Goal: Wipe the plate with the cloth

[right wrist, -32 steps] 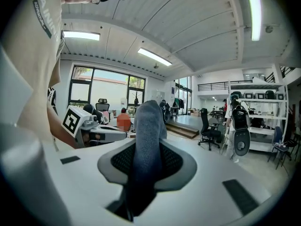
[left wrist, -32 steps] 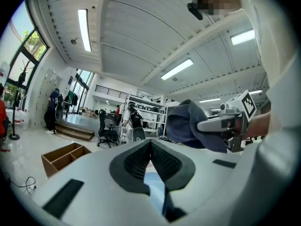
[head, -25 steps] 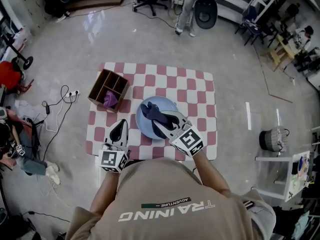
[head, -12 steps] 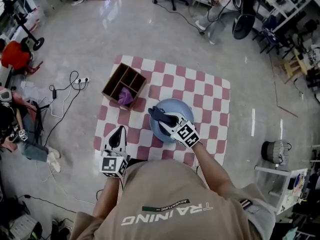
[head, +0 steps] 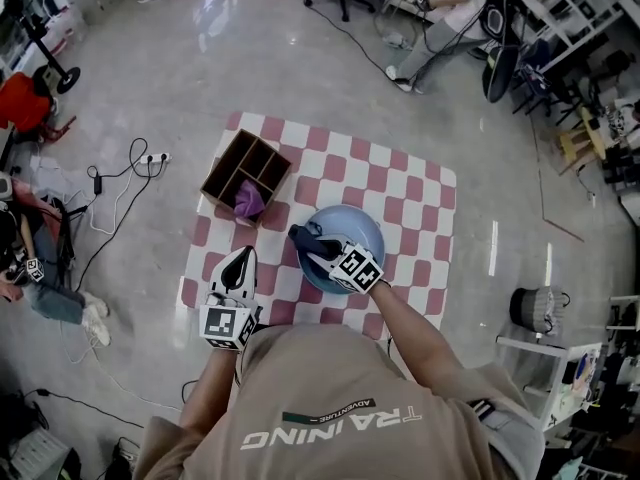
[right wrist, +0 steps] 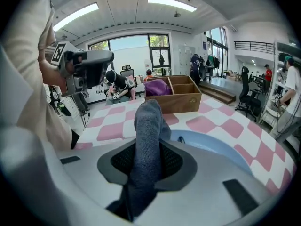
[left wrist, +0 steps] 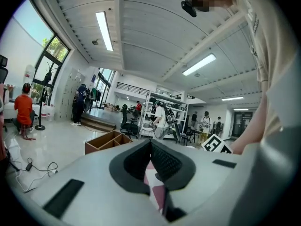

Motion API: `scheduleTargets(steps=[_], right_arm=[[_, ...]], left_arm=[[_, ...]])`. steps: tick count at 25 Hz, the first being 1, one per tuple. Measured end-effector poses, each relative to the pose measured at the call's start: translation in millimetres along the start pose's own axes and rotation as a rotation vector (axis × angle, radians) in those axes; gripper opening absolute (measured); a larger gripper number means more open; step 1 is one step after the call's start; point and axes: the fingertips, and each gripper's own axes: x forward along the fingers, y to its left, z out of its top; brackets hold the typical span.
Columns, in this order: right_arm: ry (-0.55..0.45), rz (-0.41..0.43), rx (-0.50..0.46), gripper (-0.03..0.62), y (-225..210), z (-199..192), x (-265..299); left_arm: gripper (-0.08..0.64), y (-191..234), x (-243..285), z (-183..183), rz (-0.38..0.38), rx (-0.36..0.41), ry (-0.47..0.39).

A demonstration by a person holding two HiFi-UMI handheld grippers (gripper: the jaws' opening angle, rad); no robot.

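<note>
Cloth (right wrist: 147,126) in right gripper (head: 318,251), over plate (head: 366,225).

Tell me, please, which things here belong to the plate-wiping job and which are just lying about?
In use: blue plate, grey cloth, right gripper clamping it.
Lying about: wooden box, purple cloth in it, empty left gripper.

1. the cloth (right wrist: 146,140) is dark grey.
2. the plate (head: 366,228) is light blue.
3. the mat (head: 412,194) is checked pink and white.
4. the wooden box (head: 240,162) is brown; the rag (head: 248,201) in it is purple.
5. the left gripper (head: 242,256) and right gripper (head: 320,252) are pale grey with black-and-white square markers.
</note>
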Motion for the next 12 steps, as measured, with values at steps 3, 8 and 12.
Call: scheduleTargets(steps=[3, 8, 12], right_arm=[[0.040, -0.007, -0.026, 0.117, 1, -8, 11], [0.070, -0.006, -0.015, 0.117, 2, -13, 20], [0.088, -0.016, -0.041, 0.117, -5, -15, 24]], left_arm=[[0.011, 7, -1, -1, 0.002, 0.002, 0.010], [0.011, 16, 1, -5, 0.003, -0.008, 0.021], [0.011, 13, 4, -6, -0.012, -0.005, 0.028]])
